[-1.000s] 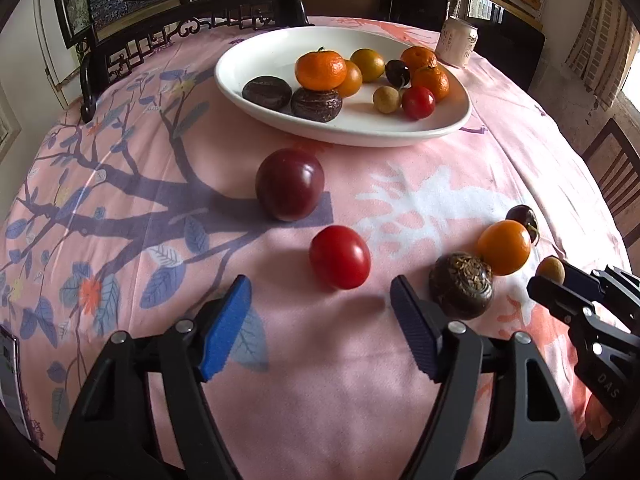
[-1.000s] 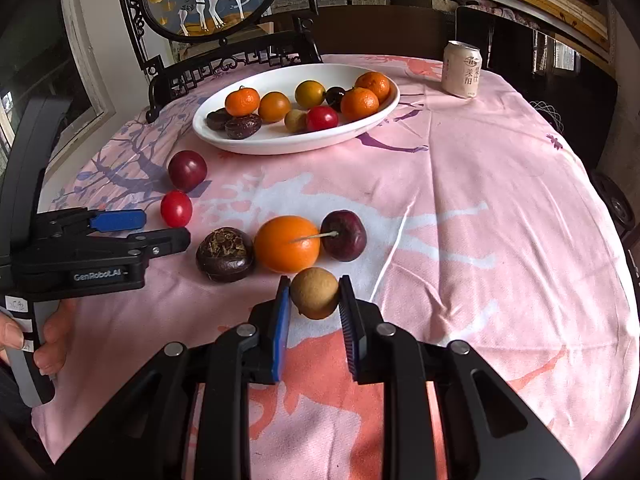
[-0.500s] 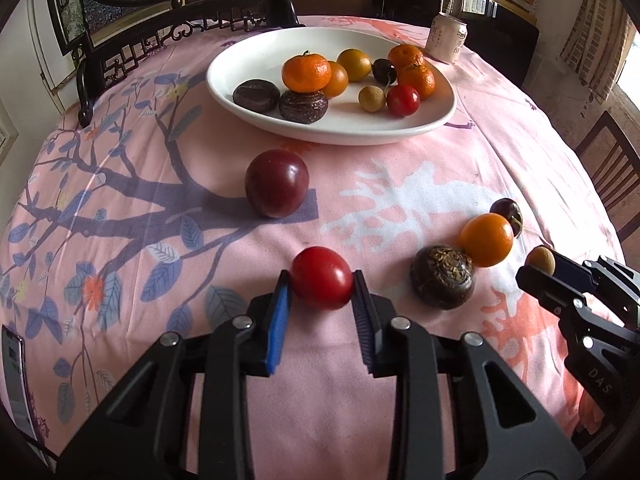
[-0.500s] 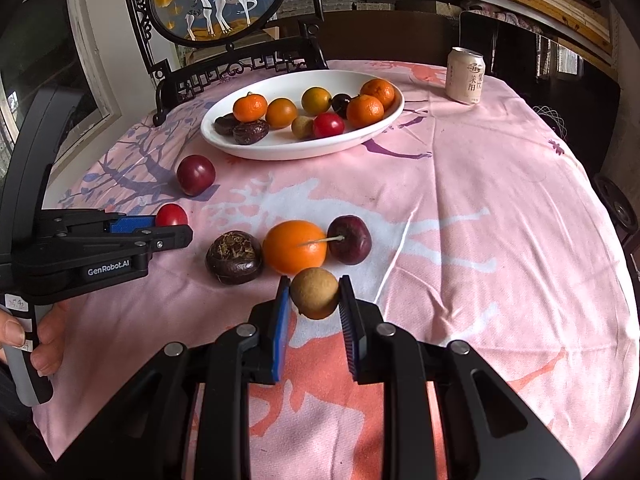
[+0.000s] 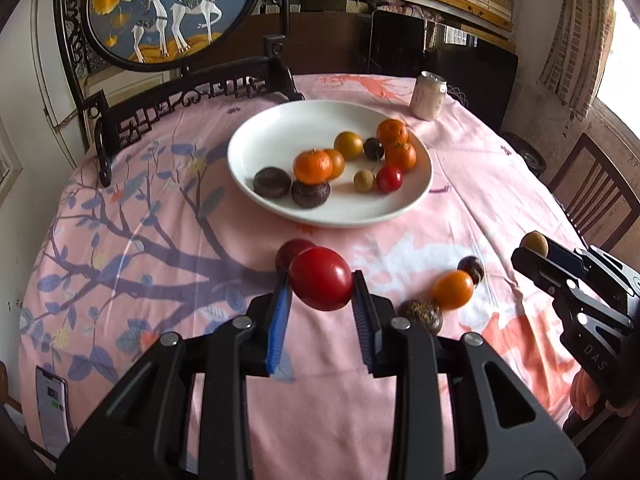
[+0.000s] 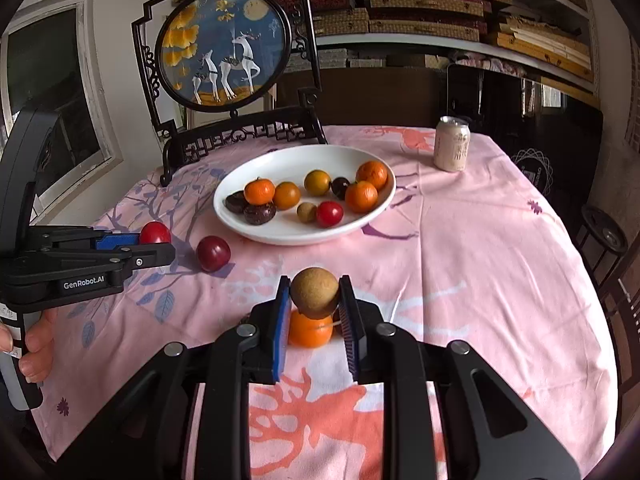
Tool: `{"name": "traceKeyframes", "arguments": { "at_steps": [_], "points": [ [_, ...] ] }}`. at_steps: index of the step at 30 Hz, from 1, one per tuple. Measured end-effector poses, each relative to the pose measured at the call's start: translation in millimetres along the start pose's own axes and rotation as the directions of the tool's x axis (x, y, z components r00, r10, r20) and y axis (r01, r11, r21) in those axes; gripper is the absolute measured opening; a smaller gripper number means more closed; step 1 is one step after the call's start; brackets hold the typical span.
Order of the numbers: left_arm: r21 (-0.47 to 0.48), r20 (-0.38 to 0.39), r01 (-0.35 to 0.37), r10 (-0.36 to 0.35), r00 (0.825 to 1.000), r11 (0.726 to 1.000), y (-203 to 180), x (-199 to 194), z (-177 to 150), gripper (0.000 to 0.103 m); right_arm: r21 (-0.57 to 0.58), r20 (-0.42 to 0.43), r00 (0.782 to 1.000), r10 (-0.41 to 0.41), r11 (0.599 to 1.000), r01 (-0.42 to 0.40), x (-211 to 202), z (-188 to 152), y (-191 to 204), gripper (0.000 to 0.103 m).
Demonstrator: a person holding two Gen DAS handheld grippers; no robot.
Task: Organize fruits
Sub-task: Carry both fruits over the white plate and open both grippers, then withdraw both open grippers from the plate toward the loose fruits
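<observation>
"Both were loaded: the left gripper (image 5: 321,294) clamped on the red tomato (image 5: 321,279), the right gripper (image 6: 314,303) on the brown longan (image 6: 314,293), both clear of the cloth."

"I'd have carried them level and let go low over the white plate (image 6: 280,168)."

"The pink tablecloth (image 6: 460,248) looked slippery; a drinks can (image 6: 451,143) stood beyond, shelves behind."
</observation>
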State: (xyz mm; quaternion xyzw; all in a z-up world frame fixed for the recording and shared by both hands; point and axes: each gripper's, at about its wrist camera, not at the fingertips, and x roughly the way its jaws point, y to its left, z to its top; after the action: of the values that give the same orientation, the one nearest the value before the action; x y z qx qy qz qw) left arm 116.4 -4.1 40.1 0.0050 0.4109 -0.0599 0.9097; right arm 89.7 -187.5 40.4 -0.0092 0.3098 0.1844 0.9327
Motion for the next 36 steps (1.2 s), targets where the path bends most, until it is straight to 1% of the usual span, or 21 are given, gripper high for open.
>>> {"name": "traceKeyframes", "arguments": {
  "at_steps": [3,5,7,11,14,19,22,23,24,25,26,28,30,32,36],
  "points": [
    [-0.015,0.017,0.021,-0.021,1.000,1.000,5,8,22,0.030,-0.049,0.050,0.999,0.008,0.999,-0.006,0,20,10,0.024],
    [-0.037,0.017,0.013,-0.012,1.000,0.999,9,18,37,0.030,-0.068,0.066,0.998,0.021,0.998,-0.017,8,31,14,0.024],
    [-0.055,0.024,-0.005,0.007,1.000,0.998,14,28,52,0.030,-0.069,0.059,0.998,0.030,0.997,-0.026,20,41,17,0.024],
    [-0.073,0.007,-0.039,0.040,0.999,0.997,23,54,79,0.030,-0.075,0.008,0.999,0.033,0.997,-0.032,54,55,22,0.024],
    [-0.088,-0.016,-0.068,0.067,0.998,0.994,31,76,92,0.030,-0.084,-0.038,0.999,0.027,0.996,-0.030,80,59,23,0.024],
    [-0.117,-0.053,-0.058,0.052,0.997,0.991,38,104,99,0.031,-0.096,-0.097,0.995,0.020,0.995,-0.029,112,56,25,0.024],
    [-0.121,-0.063,-0.064,0.057,0.996,0.991,38,116,101,0.031,-0.060,-0.139,0.989,0.050,0.996,-0.058,126,54,19,0.025],
    [-0.126,-0.060,-0.072,0.065,0.996,0.989,39,119,102,0.035,-0.042,-0.155,0.986,0.062,0.997,-0.070,130,54,18,0.028],
    [-0.135,-0.056,-0.083,0.076,0.996,0.987,40,121,103,0.054,-0.022,-0.158,0.985,0.065,0.997,-0.070,132,54,16,0.038],
    [-0.149,-0.045,-0.096,0.090,0.995,0.984,41,121,104,0.064,-0.008,-0.151,0.987,0.062,0.998,-0.064,132,53,15,0.043],
    [-0.164,-0.026,-0.107,0.104,0.994,0.981,43,119,104,0.073,-0.004,-0.146,0.988,0.059,0.998,-0.060,130,52,14,0.045],
    [-0.168,-0.011,-0.103,0.103,0.995,0.980,43,115,104,0.073,0.003,-0.142,0.988,0.066,0.998,-0.066,125,50,13,0.049],
    [-0.152,-0.016,-0.097,0.095,0.995,0.984,40,112,103,0.073,0.014,-0.142,0.987,0.076,0.997,-0.075,118,49,11,0.050],
    [-0.138,-0.018,-0.107,0.105,0.994,0.985,39,107,99,0.074,0.025,-0.136,0.987,0.082,0.997,-0.080,109,48,7,0.050],
    [-0.148,-0.018,-0.089,0.087,0.996,0.985,39,94,87,0.074,0.043,-0.118,0.989,0.085,0.996,-0.080,90,42,-1,0.050]
  ]
}}
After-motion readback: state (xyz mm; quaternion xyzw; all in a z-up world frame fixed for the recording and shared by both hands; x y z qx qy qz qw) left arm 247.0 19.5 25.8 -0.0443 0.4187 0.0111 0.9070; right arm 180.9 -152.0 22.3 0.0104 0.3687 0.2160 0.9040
